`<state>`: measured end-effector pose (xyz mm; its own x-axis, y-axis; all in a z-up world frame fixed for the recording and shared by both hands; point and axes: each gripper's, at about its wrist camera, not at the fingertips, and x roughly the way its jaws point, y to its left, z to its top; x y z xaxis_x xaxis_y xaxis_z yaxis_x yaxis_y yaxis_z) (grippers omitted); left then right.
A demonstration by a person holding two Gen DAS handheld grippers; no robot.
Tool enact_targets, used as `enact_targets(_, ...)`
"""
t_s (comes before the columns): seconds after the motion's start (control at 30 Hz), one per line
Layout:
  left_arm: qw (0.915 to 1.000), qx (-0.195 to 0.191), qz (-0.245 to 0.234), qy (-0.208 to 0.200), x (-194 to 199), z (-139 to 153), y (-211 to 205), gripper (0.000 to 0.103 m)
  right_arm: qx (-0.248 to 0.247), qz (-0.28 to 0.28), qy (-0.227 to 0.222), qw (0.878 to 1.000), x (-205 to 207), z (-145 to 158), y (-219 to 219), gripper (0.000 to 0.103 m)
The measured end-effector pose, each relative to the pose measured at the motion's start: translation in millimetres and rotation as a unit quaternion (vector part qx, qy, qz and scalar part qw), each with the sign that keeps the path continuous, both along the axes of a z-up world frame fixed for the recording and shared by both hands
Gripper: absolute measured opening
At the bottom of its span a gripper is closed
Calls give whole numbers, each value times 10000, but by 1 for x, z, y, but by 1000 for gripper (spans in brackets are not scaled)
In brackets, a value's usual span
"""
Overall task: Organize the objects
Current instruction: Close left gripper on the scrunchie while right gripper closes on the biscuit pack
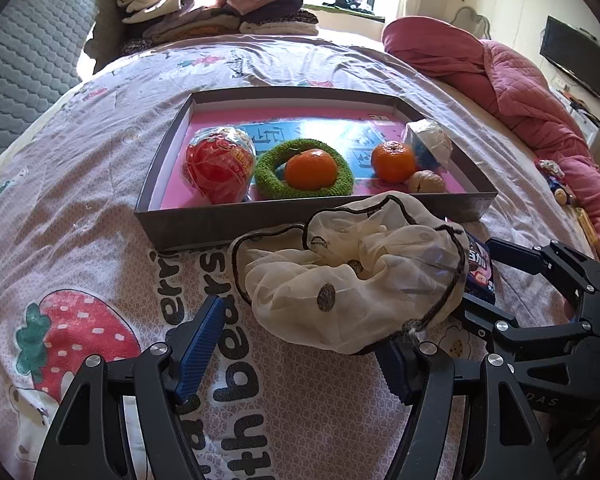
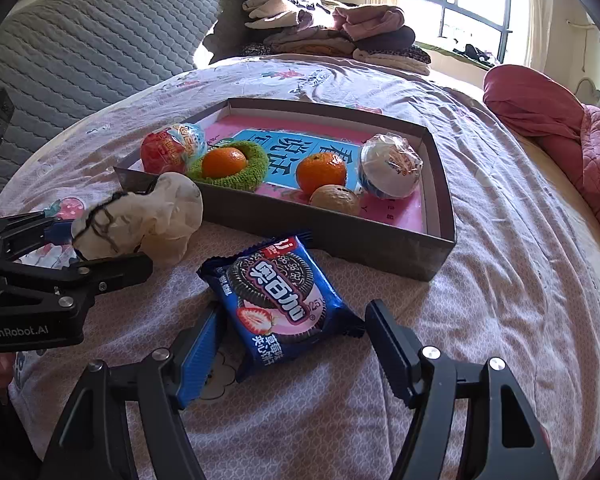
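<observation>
A cream scrunchie with black trim lies on the bed just in front of the grey tray. My left gripper is open with its fingers on either side of the scrunchie's near edge. A blue Oreo packet lies on the bed between the open fingers of my right gripper. The tray holds a red wrapped snack, a green ring with an orange in it, another orange, a walnut and a white wrapped snack.
Folded clothes are stacked at the bed's far end. A pink quilt lies along the right. A grey padded headboard stands on the left. Small toys lie by the right edge.
</observation>
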<state>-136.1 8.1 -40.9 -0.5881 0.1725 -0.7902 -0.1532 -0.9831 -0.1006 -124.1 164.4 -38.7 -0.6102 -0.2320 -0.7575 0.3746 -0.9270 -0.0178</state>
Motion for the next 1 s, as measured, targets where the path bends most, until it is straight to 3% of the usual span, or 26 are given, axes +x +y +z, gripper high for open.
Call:
enact_targets(0.3, 10000, 12, -23, -13, -5, -2, 0, 73, -349, 54, -333, 9988, -21, -8, 6, 73)
enact_targets(0.77, 10000, 70, -42, -1, -17, -7, 0, 73, -720, 30, -226, 9971, -20, -2, 11, 71)
enact_targets(0.83, 9999, 133, -41, -11, -19, -8, -1, 73, -778, 32, -222, 9967, -19, -2, 12, 65)
enact_targets(1.0, 9997, 248, -16, 58, -24, -9, -2, 72, -823, 20, -197, 9964, -16, -1, 11, 64)
